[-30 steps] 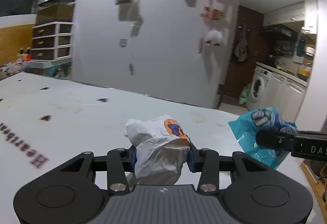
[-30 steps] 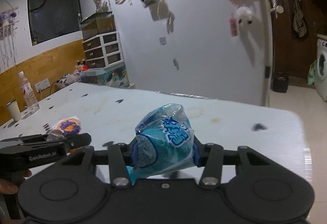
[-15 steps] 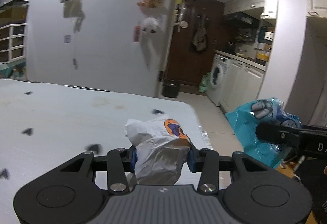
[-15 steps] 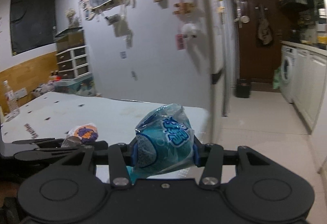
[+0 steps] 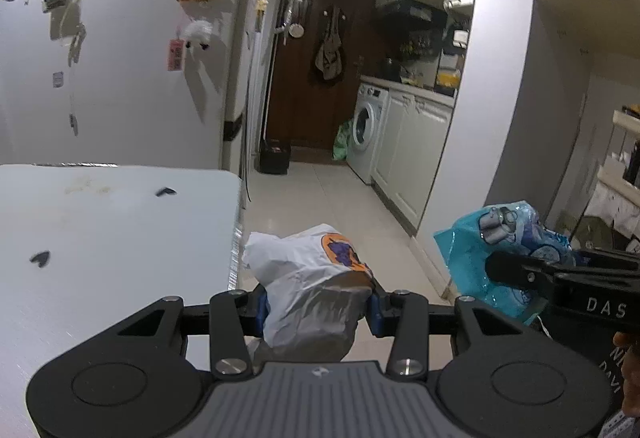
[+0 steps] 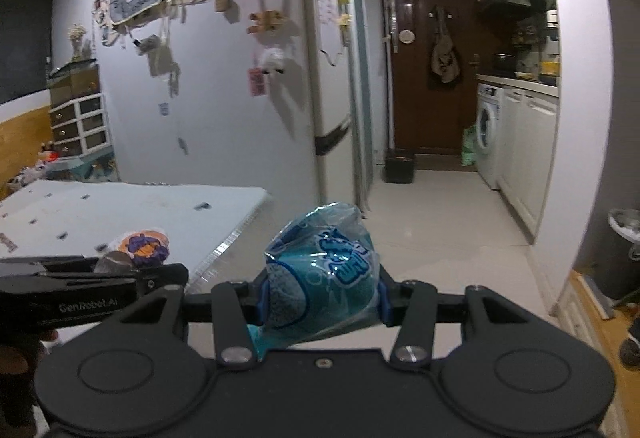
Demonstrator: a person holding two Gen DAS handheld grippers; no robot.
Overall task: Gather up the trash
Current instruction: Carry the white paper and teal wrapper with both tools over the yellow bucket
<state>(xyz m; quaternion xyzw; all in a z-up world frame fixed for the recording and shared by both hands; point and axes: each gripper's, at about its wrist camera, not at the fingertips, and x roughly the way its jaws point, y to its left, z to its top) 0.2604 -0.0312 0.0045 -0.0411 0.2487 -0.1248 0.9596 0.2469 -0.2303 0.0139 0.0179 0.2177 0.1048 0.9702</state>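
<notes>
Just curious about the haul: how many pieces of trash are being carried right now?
2. A white wrapper sits between the left gripper's fingers, and a blue bag between the right gripper's. More may lie out of view.

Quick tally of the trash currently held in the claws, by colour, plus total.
White wrapper with orange and purple logo, in the left claw: 1
Blue plastic wrapper, in the right claw: 1
Total: 2
</notes>
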